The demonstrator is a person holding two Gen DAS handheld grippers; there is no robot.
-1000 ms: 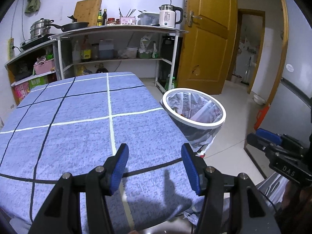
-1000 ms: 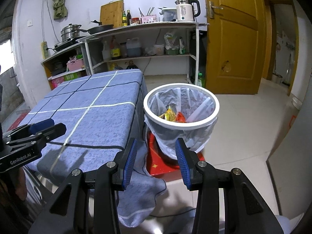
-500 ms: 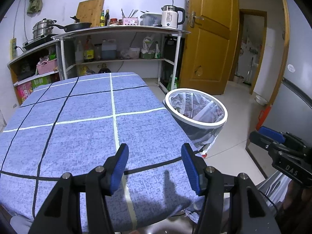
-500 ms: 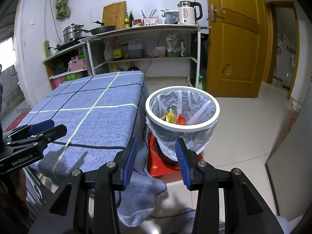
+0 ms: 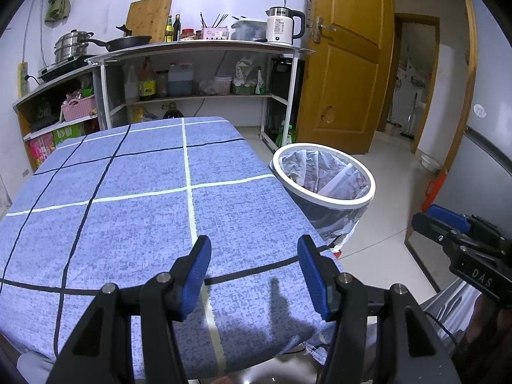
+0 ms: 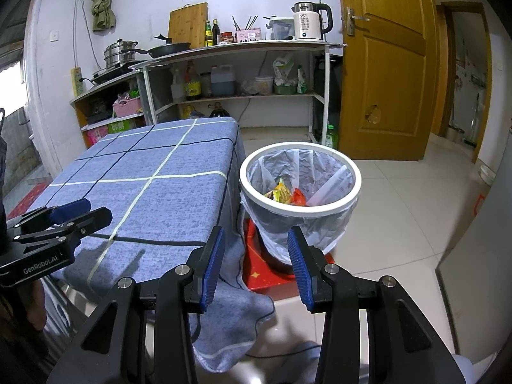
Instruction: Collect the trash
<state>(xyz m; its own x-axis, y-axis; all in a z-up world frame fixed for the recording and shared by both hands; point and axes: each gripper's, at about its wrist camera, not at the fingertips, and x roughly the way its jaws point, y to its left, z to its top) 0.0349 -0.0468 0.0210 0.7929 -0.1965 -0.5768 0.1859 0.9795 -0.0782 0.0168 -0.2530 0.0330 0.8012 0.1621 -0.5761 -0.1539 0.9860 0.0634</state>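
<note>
Right wrist view: a round white-rimmed bin lined with a clear plastic bag (image 6: pixel 300 188) stands on the floor beside the blue checked tablecloth (image 6: pixel 153 172), with what look like yellow and red wrappers (image 6: pixel 286 193) inside. It sits just beyond the right gripper (image 6: pixel 256 251), whose blue-padded jaws are apart and empty. The left gripper (image 5: pixel 252 264) hangs over the cloth, jaws likewise wide and empty, the bin to its right.

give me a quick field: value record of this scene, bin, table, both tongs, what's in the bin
bin: white-rimmed trash bin with a clear liner, on the floor beside the table's right edge
bin contents: yellow and red wrappers at the bottom
table: blue checked tablecloth, no loose trash visible on it
left tongs: open, nothing between them, over the table's near edge
right tongs: open, empty, aimed toward the bin
background: kitchen shelf with a kettle; wooden door
</note>
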